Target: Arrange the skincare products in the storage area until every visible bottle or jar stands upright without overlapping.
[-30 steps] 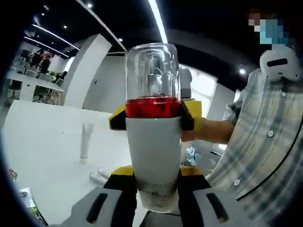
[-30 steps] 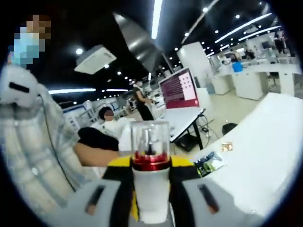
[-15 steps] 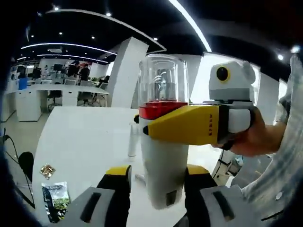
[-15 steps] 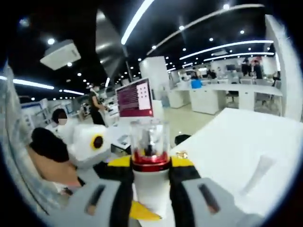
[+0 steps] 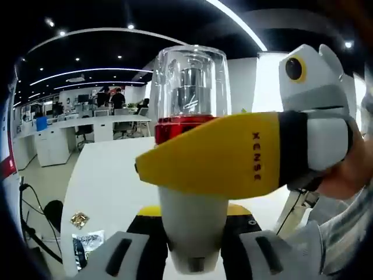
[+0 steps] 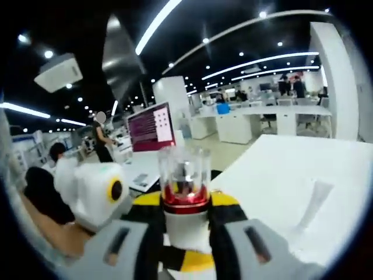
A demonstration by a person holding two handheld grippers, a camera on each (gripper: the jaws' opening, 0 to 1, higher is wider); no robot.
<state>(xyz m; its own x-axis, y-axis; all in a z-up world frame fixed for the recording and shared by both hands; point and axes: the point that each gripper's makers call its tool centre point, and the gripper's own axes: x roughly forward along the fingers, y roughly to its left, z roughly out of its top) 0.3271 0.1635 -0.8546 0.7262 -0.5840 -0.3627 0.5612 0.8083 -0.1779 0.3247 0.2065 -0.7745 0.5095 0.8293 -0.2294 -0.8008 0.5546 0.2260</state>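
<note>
White-bodied pump bottle [image 5: 189, 233] with a red collar and clear cap stands upright, raised above the white table [image 6: 291, 175]. The left gripper [image 5: 189, 248] and the right gripper [image 6: 185, 233] both clamp it. A white tube [image 6: 312, 204] stands far right.

**Count of things seen**

One pump bottle [image 5: 192, 175], white with a red collar and clear cap, is counted; it is seen in the left gripper view and again in the right gripper view [image 6: 185, 201]. Two hand-held grippers are counted: the left hand-held gripper [image 5: 189, 248] and the right hand-held gripper [image 6: 185, 248], each with two jaws closed on that one bottle. One white tube [image 6: 312, 207] is seen upright on the white surface [image 6: 274, 181]. Two small packets [image 5: 81, 233] are seen on the floor. One red monitor screen [image 6: 150, 125] is counted.
</note>
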